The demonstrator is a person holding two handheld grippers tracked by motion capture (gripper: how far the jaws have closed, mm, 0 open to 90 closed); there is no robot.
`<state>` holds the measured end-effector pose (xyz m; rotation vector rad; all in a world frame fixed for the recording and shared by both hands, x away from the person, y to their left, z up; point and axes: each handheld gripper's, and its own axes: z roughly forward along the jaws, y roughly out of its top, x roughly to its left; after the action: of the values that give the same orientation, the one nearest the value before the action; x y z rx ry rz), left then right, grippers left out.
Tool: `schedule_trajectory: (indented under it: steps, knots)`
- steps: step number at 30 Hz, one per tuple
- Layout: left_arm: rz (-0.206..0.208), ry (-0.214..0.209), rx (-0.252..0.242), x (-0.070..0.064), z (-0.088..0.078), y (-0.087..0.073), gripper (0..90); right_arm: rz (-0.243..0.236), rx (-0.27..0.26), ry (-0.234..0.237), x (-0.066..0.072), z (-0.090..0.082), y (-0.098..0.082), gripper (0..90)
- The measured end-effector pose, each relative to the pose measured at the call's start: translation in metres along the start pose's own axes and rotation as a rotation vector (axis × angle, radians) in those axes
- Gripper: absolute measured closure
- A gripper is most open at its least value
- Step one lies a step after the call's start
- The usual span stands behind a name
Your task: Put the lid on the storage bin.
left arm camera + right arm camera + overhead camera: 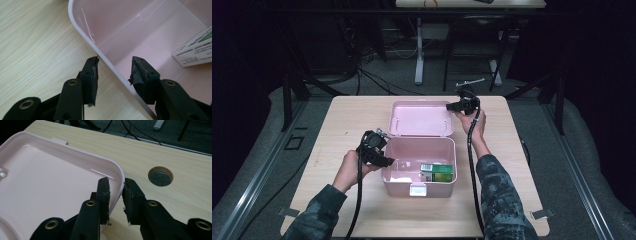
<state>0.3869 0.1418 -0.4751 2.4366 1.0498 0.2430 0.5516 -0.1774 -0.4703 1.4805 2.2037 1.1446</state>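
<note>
While both fingers straddle pink box [418,165] edges, contact stays unclear.

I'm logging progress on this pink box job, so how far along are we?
Done: the pink box stands open and a green-and-white carton lies inside. In hand: the left gripper straddles the box's left wall without visibly pinching it, while the right gripper has closed to the rim of the lid, which lies back on the table. Left, probably: swinging the lid over and shutting it.
</note>
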Motion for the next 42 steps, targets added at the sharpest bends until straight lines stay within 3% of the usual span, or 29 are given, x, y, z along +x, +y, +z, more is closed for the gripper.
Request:
schedule_trajectory:
  steps: [26,42]
  knots:
    - [-0.001,0.016,-0.007,-0.001,0.001,0.000,57.8,0.010,-0.097,0.030,0.003,-0.026,0.008,79.9]
    - [-0.021,0.036,-0.022,-0.002,0.002,0.000,59.2,-0.019,-0.158,0.044,0.009,-0.048,0.013,82.2]
